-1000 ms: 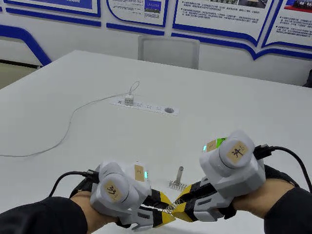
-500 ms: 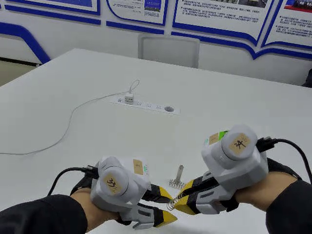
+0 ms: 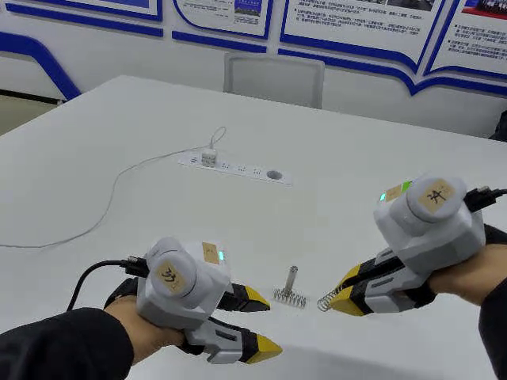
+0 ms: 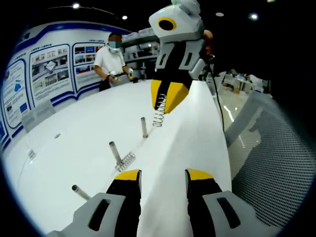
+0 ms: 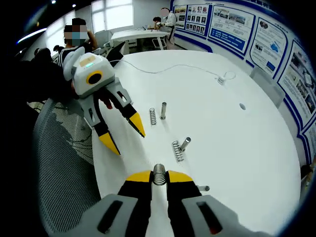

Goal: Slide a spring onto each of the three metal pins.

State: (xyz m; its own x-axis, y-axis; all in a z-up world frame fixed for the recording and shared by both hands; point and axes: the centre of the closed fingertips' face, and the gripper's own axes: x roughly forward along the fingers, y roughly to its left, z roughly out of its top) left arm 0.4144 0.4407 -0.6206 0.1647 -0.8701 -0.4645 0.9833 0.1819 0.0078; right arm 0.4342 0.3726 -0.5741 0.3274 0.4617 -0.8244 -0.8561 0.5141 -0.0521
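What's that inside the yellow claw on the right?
A small metal spring, pinched in the right claw. One coiled end pokes out; the part between the tips is covered.

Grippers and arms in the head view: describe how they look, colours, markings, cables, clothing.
The left gripper and right gripper match: bulky pale grey bodies, each with a round end cap carrying a tan handwritten label, a small green light, and black jaws tipped in yellow. A black cable leaves the back of each. The person wears dark long sleeves.
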